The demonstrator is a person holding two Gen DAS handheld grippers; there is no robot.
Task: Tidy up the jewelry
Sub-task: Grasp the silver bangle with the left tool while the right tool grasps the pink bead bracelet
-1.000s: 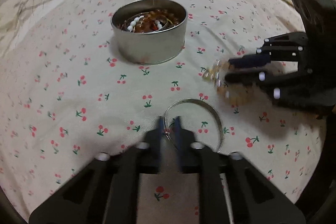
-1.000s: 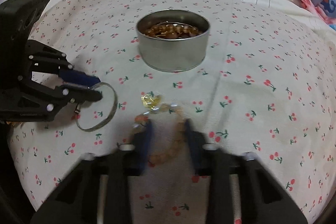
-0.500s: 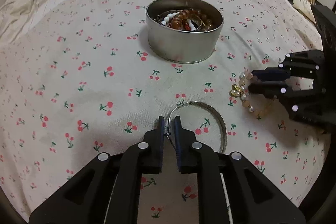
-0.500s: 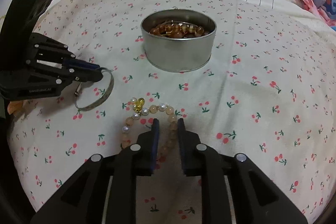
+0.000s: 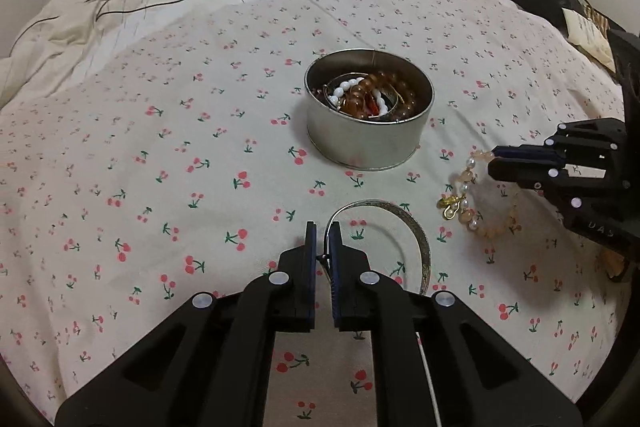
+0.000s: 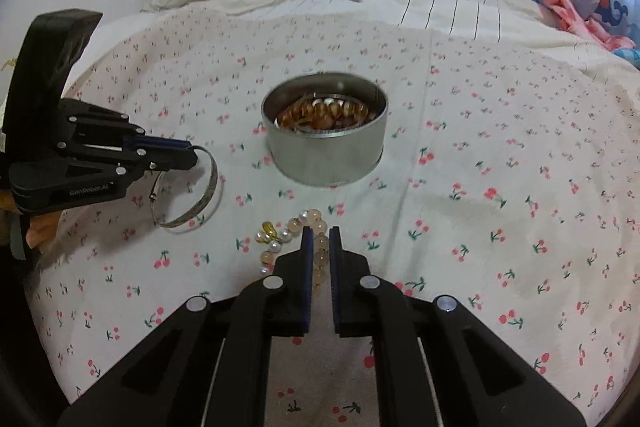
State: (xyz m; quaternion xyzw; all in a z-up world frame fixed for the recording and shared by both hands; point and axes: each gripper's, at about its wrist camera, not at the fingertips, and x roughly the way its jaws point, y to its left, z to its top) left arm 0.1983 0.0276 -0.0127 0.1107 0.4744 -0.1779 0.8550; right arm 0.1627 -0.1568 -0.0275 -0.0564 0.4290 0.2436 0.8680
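**On the bed: two grippers, each holding a bracelet near the tin**

On a bed w/ cream cherry-print sheet (image 5: 180, 155), a round silver metal tin (image 5: 368, 139) sits centre, already holding amber and white bead bracelets. Left gripper (image 5: 322, 239) has its jaws closed on the thin silver metal bangle (image 5: 416, 239), which tilts up off the sheet just in front of the tin. Right gripper (image 6: 320, 243) has its jaws closed on the peach-and-pearl bead bracelet w/ gold charm (image 6: 280, 235); most of its loop appears to rest on the sheet, near the tin's right side in the left view.

Step in hand, by my reading: lift both pieces and carry them to the tin. To do it well: raise each clear of the rim before crossing over, go one at a time so the grippers don't collide, release low inside so nothing bounces out.
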